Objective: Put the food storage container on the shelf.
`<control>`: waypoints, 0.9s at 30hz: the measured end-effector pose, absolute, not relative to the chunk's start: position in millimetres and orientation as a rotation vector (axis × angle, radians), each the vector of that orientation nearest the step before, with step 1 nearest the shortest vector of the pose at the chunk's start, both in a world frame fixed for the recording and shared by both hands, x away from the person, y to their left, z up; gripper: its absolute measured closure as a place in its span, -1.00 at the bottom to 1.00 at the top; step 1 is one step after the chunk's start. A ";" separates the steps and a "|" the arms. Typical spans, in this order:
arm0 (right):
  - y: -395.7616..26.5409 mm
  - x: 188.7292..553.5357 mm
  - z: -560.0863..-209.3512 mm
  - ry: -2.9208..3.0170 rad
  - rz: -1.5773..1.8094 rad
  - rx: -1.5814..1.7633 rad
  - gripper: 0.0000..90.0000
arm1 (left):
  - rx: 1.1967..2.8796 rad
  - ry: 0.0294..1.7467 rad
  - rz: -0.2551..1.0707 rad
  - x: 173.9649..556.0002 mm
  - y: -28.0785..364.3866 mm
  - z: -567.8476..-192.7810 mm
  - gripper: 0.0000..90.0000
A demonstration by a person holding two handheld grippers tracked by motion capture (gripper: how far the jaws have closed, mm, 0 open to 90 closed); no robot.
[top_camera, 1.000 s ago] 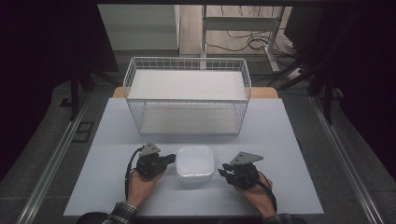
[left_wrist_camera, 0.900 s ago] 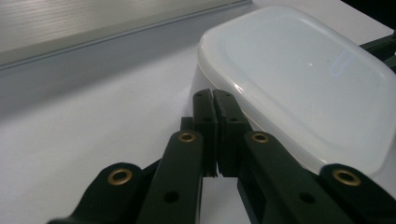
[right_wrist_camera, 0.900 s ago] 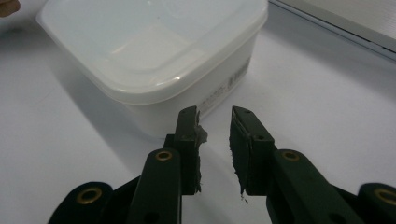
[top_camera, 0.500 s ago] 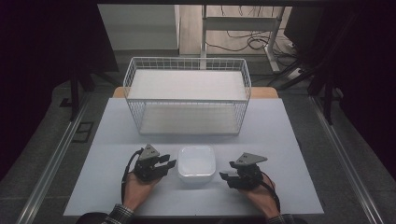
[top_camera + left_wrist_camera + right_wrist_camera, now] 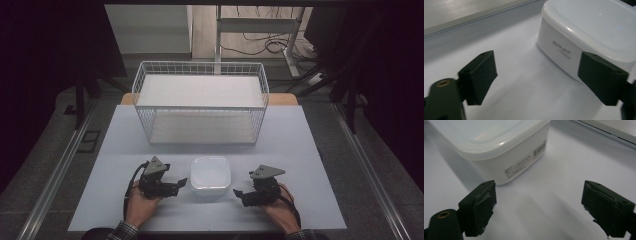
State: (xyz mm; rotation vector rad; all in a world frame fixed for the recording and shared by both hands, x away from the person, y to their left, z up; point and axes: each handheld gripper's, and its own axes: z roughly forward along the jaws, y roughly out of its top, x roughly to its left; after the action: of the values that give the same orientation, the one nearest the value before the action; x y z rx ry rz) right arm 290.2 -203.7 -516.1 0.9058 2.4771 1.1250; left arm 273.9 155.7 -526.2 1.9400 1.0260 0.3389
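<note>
A wire basket (image 5: 200, 107) is set at the table's (image 5: 310, 165) far side. The lidded white container (image 5: 210, 175) is flanked near the front edge, the left gripper (image 5: 172, 185) closer than the right gripper (image 5: 239, 194); both jaws are spread wide, empty.

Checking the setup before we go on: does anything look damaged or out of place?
Only the right gripper's pads look frayed at the edges. The lidded white container sits square, and the wire basket stands upright.
</note>
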 end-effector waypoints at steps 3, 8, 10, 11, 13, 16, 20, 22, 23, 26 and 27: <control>-206.0 290.5 -514.3 2.466 1.158 0.914 -0.74 | 1.935 1.006 0.309 274.9 157.7 -528.9 -0.84; -206.9 290.2 -511.8 2.449 1.190 0.911 -0.77 | 1.890 0.984 0.279 274.9 160.7 -526.4 -0.92; -207.6 290.5 -510.6 2.442 1.203 0.908 -0.80 | 1.884 0.980 0.283 274.3 162.2 -524.9 -0.93; -207.8 290.8 -510.0 2.443 1.210 0.915 -0.82 | 1.884 0.983 0.281 274.2 163.0 -524.2 -0.93; -208.8 291.9 -509.0 2.444 1.220 0.920 -0.83 | 1.882 0.988 0.279 274.3 164.5 -522.3 -0.93; -208.8 293.9 -507.0 2.453 1.246 0.926 -0.88 | 1.871 0.988 0.269 274.6 165.5 -518.2 -0.93; -205.2 294.4 -499.5 2.461 1.265 0.909 -0.90 | 1.876 0.973 0.261 274.5 162.2 -510.7 -0.94; -204.2 295.1 -495.0 2.455 1.282 0.906 -0.90 | 1.877 0.969 0.255 274.7 161.0 -509.0 -0.94; -203.7 296.1 -492.0 2.449 1.301 0.907 -0.90 | 1.876 0.964 0.243 275.2 157.7 -505.5 -0.93; -202.5 298.0 -487.3 2.444 1.321 0.914 -0.90 | 1.877 0.954 0.234 276.4 154.6 -502.7 -0.93; -200.5 300.6 -483.4 2.449 1.335 0.922 -0.90 | 1.877 0.946 0.230 277.6 151.5 -500.6 -0.93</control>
State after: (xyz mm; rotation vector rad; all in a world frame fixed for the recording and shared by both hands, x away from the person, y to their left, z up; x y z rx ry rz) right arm 300.6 -200.5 -483.4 0.9216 2.4490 1.3346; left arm 277.6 151.5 -500.6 1.8768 0.9464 0.2296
